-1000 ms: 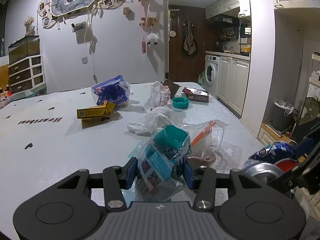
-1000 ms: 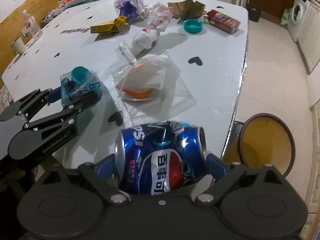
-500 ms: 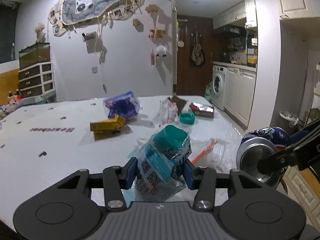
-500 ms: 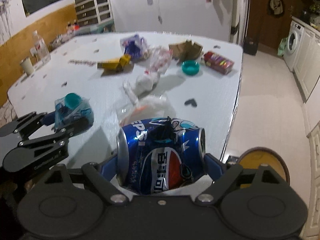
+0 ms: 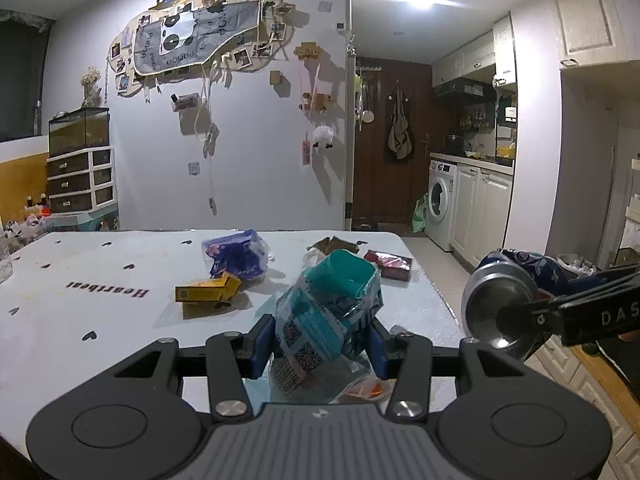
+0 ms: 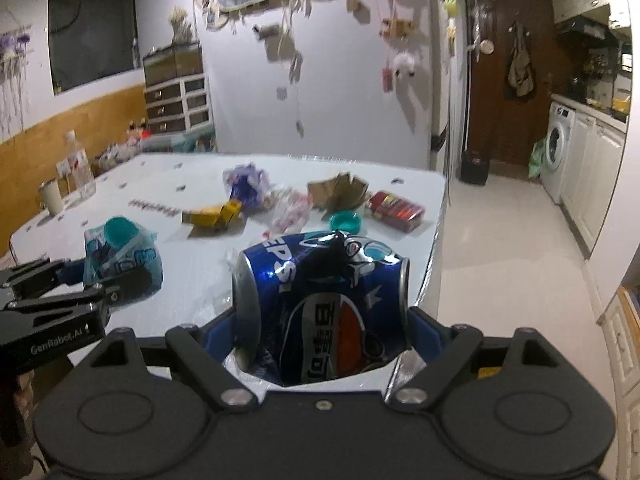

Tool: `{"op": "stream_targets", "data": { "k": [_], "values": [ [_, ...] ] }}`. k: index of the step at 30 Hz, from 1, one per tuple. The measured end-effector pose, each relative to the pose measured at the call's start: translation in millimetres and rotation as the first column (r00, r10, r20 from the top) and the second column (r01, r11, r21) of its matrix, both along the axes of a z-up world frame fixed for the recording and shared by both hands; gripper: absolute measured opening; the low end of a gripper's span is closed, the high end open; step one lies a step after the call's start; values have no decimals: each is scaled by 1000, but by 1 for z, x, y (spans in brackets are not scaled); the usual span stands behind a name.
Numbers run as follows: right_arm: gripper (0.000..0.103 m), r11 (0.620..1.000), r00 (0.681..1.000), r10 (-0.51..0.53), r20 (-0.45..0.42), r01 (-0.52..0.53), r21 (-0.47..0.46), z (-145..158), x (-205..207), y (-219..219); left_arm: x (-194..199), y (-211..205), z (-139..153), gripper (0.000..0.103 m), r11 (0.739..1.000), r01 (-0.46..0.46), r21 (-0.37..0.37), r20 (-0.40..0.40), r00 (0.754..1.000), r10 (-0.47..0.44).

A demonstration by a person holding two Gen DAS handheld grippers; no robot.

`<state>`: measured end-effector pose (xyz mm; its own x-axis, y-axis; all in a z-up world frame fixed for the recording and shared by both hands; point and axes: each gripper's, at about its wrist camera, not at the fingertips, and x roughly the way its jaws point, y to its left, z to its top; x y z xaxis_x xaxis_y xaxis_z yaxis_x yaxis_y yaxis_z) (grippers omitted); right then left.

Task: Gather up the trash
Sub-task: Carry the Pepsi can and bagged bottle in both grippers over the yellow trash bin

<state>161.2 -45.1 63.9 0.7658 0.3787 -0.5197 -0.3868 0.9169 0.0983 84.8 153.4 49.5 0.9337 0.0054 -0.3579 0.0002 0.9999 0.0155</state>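
We hold both finds clear of the worktop [image 5: 100, 320] for binning: left claw [image 5: 320, 344] clamps the crumpled teal-capped bottle [image 5: 328, 312]; right claw [image 6: 324, 332] grips the dented Pepsi can [image 6: 320, 300].

Dented blue can [image 6: 324, 300], sideways, lifted

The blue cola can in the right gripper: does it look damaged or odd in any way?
Yes. The blue cola can is dented: its wall is caved in with a dark crease near the top, and it lies sideways between the fingers of the right gripper, its ends against them. I see no spill.
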Motion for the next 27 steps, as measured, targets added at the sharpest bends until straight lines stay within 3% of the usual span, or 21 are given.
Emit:
{"op": "stream_targets", "data": {
  "k": [16,27],
  "values": [
    [87,986,979,-165,118,164,24,-5,-3,-91,26,-83,8,49,996,86,14,6,996,-86],
    [86,948,945,-319,65,318,23,-47,2,-176,66,-169,-18,49,973,232,-9,-58,971,-232]
  ]
}}
